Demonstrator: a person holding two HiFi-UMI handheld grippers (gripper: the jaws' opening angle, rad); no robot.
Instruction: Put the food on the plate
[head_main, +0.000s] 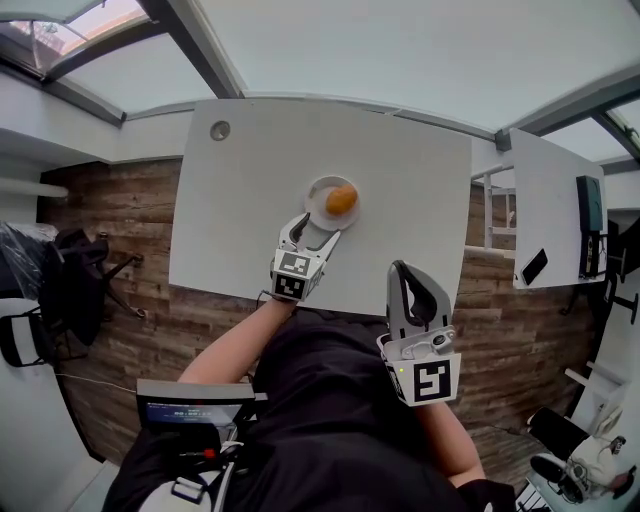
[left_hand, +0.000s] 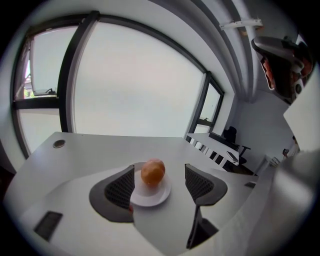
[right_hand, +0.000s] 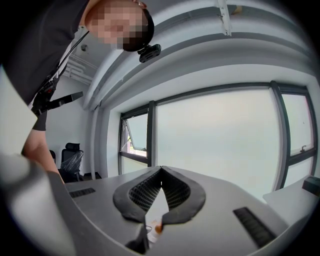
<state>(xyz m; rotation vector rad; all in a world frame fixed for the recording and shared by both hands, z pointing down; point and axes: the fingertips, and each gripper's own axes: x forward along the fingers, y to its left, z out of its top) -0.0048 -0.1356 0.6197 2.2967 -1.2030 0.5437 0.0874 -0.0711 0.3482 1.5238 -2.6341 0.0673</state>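
A round orange piece of food (head_main: 341, 199) lies on a small white plate (head_main: 318, 196) near the middle of the white table (head_main: 250, 200). My left gripper (head_main: 318, 228) is open just in front of the plate. In the left gripper view its jaws stand either side of the plate (left_hand: 150, 196) and the food (left_hand: 153, 172) without touching the food. My right gripper (head_main: 403, 272) is held off the table's front edge near the person's body. It is shut with nothing in it (right_hand: 161, 171). The food (right_hand: 159, 227) shows tiny below its closed jaws.
A round cable hole (head_main: 219, 130) sits in the table's far left corner. A second white table (head_main: 555, 200) at the right carries a dark phone (head_main: 533, 266). A black chair (head_main: 75, 270) stands to the left on the wooden floor.
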